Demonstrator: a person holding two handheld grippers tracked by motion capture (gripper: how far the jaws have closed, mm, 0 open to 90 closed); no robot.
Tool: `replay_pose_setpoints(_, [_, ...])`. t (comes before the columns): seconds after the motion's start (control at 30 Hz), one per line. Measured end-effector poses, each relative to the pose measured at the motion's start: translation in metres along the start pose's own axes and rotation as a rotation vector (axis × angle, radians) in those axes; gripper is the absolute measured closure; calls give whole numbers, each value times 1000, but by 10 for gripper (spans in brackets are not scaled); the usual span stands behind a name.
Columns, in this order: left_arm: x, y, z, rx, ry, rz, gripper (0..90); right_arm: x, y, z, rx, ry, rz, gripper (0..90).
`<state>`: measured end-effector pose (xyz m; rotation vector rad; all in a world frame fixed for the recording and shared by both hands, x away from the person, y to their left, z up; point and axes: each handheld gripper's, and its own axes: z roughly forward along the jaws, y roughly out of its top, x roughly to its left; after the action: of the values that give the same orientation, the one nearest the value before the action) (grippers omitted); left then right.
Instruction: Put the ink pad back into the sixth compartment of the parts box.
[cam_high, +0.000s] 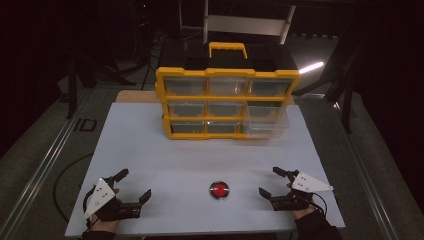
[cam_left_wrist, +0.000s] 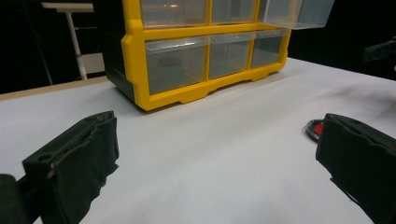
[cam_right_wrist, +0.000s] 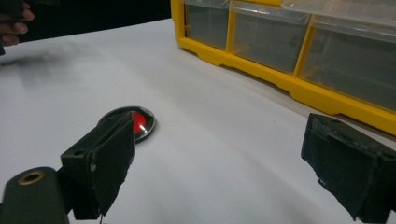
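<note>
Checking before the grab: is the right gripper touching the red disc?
Apart: the high view shows bare white table between the right gripper and the red disc.

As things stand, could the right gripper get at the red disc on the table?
Probably yes. The right gripper has its jaws open and rests beside the red disc, with bare white table between them. The yellow drawer cabinet stands well behind.

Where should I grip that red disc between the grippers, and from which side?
Take the red disc by its silvery rim, coming straight down from above with the open right gripper. It lies flat and low on the white table, so probably only opposite edges offer the pads any purchase.
</note>
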<state>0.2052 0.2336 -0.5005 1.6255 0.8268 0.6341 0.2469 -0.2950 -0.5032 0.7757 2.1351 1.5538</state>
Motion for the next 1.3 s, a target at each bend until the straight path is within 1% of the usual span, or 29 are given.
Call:
replay_pose_setpoints(0.1, [0,1,-1,-5,1,5,1,1,0,-1,2,-13,-14,99])
replay_pose_setpoints(0.2, [-1,1,-1,-6,0,5,1,3,0,-2,-6,-19,-21,99])
replay_pose_setpoints(0.23, [-1,1,0,-4,-2,8,0,4,1,-2,-12,-22,-32,99])
replay_pose_setpoints(0.33, [-1,1,0,-1,-2,7,1,4,1,-2,-8,-20,-31,99])
replay_pose_setpoints(0.4, [-1,1,0,-2,-2,7,0,4,1,-2,-3,-17,-21,99])
replay_pose_setpoints(0.5, [-1,0,0,0,-3,6,1,4,1,-1,0,-19,-30,99])
replay_pose_setpoints(0.6, [-2,1,1,3,-6,10,0,4,2,-1,-2,-16,-20,99])
replay_pose_setpoints(0.7, [-2,1,0,1,-5,9,0,5,3,-2,7,-18,-25,99])
replay_pose_setpoints(0.83, [-1,1,0,-1,-4,9,1,6,4,-2,6,-14,-26,99])
replay_pose_setpoints(1.07, [-2,1,0,-2,-3,11,1,7,11,-5,12,10,-9,96])
replay_pose_setpoints(1.2, [-1,1,-1,-2,-2,8,1,8,17,-8,7,6,-7,94])
replay_pose_setpoints(1.3, [-1,1,-1,-4,-2,8,1,10,25,-12,4,-3,-21,93])
